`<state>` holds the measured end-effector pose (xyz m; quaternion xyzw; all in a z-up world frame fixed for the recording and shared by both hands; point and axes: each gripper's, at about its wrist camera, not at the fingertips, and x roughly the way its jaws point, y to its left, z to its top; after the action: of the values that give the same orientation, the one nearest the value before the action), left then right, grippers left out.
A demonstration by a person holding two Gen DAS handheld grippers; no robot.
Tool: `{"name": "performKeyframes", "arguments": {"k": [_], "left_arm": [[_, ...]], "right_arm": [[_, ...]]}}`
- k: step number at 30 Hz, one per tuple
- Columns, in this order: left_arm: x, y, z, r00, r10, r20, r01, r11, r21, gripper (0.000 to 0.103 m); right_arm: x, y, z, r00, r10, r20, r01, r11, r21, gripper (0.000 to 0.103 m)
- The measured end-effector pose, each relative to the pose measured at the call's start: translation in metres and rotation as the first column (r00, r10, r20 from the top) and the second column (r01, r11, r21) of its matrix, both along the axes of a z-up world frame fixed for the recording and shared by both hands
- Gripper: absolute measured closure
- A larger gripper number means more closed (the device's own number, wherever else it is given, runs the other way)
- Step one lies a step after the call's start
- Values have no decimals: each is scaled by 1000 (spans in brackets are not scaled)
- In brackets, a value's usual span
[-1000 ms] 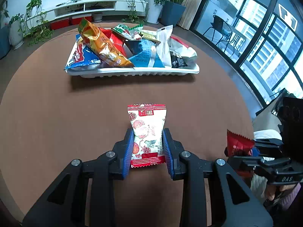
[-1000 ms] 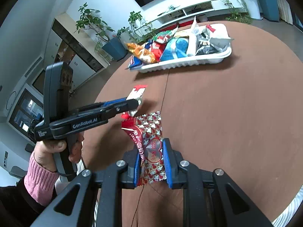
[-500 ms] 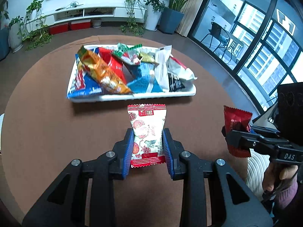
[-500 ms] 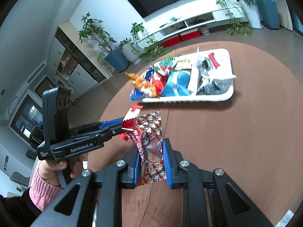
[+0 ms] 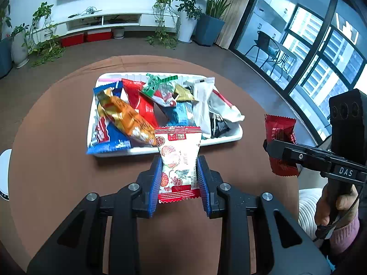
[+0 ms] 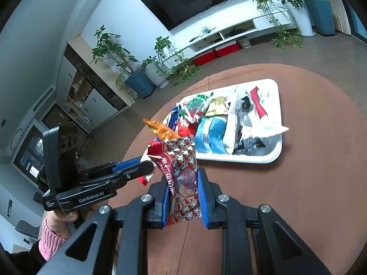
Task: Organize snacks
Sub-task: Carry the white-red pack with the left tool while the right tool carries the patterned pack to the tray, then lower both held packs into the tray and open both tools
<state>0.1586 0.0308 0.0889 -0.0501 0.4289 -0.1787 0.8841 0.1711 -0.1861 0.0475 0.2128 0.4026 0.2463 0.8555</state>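
Observation:
My left gripper (image 5: 179, 178) is shut on a white snack packet with red seals (image 5: 177, 160), held above the brown round table just before the white tray (image 5: 231, 137). My right gripper (image 6: 182, 188) is shut on a red packet with hearts (image 6: 183, 174), held above the table to the left of the tray (image 6: 276, 153). The tray holds several snack bags, among them an orange one (image 5: 123, 116) and a blue one (image 6: 212, 135). The right gripper also shows in the left wrist view (image 5: 275, 146), with the red packet (image 5: 278, 130).
The round brown table (image 5: 57, 160) ends close behind the tray. A white round object (image 5: 4, 174) sits at the table's left edge. A TV stand, potted plants and large windows lie beyond the table.
Both grippers have risen with their packets and the tray now appears lower and nearer under them. The left packet's top now overlaps the tray's near rim in view.

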Motion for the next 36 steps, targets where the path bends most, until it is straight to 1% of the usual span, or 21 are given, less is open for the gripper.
{"name": "performKeyframes", "arguments": {"k": [10,20,30,36], "left_arm": [[34,7,5,1000,25,-3,-25,1000,7,75],[63,12,7,999,37,-3,-37,999,22,75],[85,16,5,999,48,-12,-48,998,39,75],[96,15,3,998,55,-20,-54,997,47,75]], "right_arm": [[39,1,7,1000,-10,14,11,1000,-15,80],[79,6,4,1000,-19,12,20,999,-46,80],[110,14,-1,1000,-16,10,17,994,-105,80],[123,20,-4,1000,-12,17,14,990,-144,80]]}}
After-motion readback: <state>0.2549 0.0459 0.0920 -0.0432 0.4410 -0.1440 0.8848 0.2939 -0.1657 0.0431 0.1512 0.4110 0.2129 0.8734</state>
